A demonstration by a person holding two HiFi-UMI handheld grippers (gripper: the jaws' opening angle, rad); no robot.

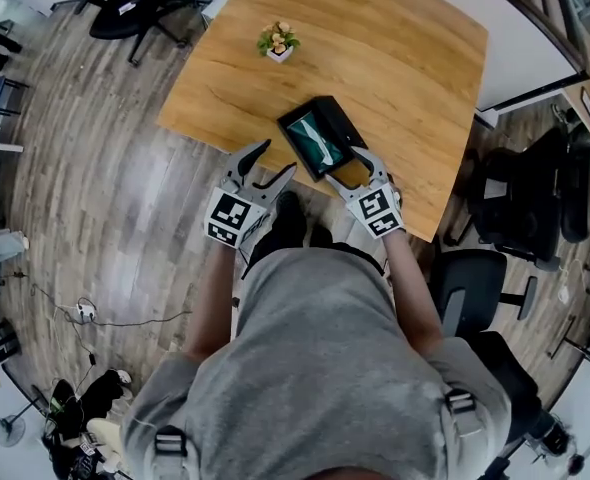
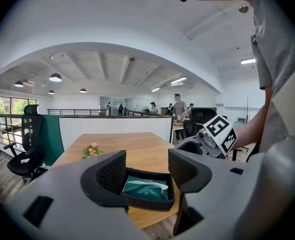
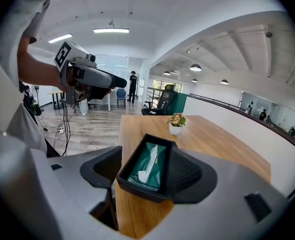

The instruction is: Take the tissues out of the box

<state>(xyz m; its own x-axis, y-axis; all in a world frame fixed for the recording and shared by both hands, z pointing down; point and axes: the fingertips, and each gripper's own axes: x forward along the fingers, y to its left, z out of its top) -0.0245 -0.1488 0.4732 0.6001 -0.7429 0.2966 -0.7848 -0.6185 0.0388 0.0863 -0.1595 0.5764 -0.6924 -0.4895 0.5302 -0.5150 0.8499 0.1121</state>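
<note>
Your head view shows the layout. The black tissue box [image 1: 347,131] lies slanted near the worktop [image 1: 395,58] edge closest to you, with a small potted plant [image 1: 278,41] well beyond it. Your left hand-held gripper [image 1: 278,158] hangs just off that edge, over the wood floor [image 1: 105,168]. Your right hand-held gripper [image 1: 363,164] is at the box's near end.

Only the gripper views settle the jaws. In the left gripper view, the left hand-held gripper [image 2: 148,170] has its jaws spread with nothing held. The box [image 2: 150,202] sits beyond them and is seen through the gap.

In the right gripper view, the right hand-held gripper [image 3: 146,176] is also spread wide, and the box's near end [image 3: 137,188] lies in the gap. Whether a jaw touches the box wall, you cannot tell.

The box is open-topped and holds a green tissue pack [image 3: 155,171]. A white tissue [image 3: 150,165] stands crumpled out of the pack's slot.
</note>
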